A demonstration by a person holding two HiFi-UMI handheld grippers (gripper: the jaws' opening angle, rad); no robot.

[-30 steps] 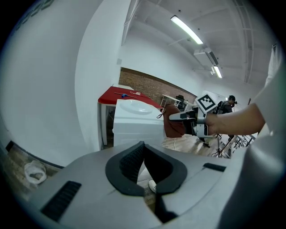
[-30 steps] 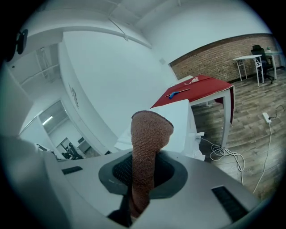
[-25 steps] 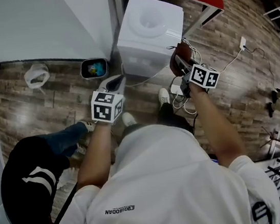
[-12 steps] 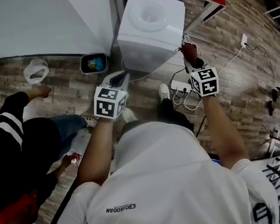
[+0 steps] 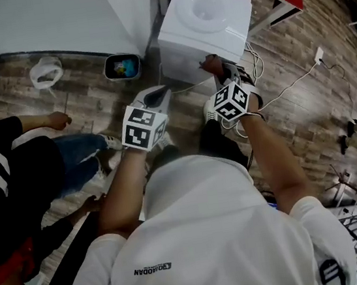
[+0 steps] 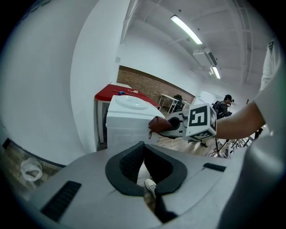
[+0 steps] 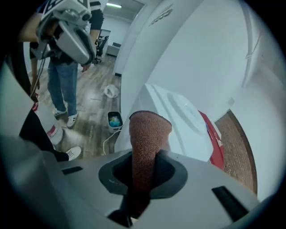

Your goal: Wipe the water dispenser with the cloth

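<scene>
Right gripper (image 7: 144, 166) is clamped on the brown cloth (image 7: 148, 134), held at the front upper edge of the water dispenser (image 5: 203, 16); contact appears likely but is unconfirmed. Left gripper (image 6: 144, 150) is closed and empty, held apart. Risk: the cloth projects far from the jaws and may fold or pull free under wiping pressure.

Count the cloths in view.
1: a brown cloth, clamped in the right gripper beside the water dispenser. The left gripper holds none; others may be hidden.

L tongs (image 5: 156, 97) shut; R tongs (image 5: 215, 69) clamped, both arms fwd.
</scene>
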